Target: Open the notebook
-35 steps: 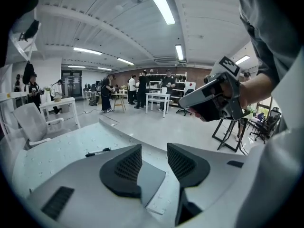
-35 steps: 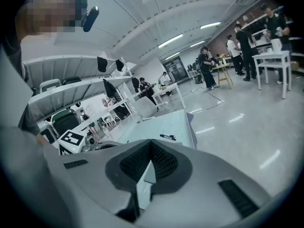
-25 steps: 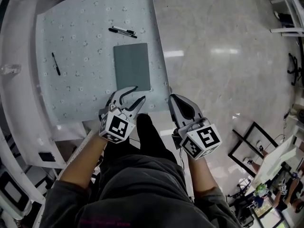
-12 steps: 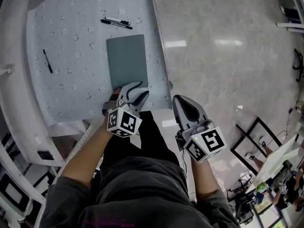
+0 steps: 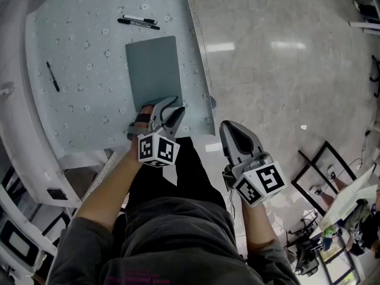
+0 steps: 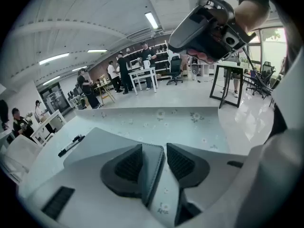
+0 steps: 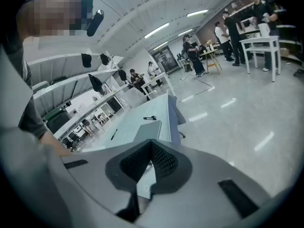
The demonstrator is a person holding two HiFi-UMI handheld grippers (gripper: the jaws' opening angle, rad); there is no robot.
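Okay, left gripper (image 6: 154, 146) is down at the near edge of the table (image 5: 89, 111). Its jaws are drawn in almost together, with the near edge of the grey notebook (image 5: 153, 70) pinched between the tips. The rest of the notebook lies flat on the table, stretching away ahead of those jaws, and it looks closed apart from that raised edge.

Right gripper (image 7: 151, 144) is off to the side, beyond the table's edge and over the floor (image 5: 279, 70). Its jaws are pressed together and hold nothing.

My worries, as I read it. The hold is shallow, right at the tips, so the cover could slip out as I swing it up. I also can't tell whether I have only the cover or a few pages with it. Nothing pins the notebook, so a lift could drag the whole thing toward me, and the table edge sits just behind the left jaws. The cloth could bunch too.

The surface is a pale cloth with a small flower print, and it looks smooth. 2 markers (image 5: 138, 22) lie well ahead of the left jaws, past the notebook's far end, and 1 dark pen (image 5: 52, 76) lies well off to their left. Around me is a big open workroom with a glossy pale floor, strip lights, white tables and people standing at the far side.
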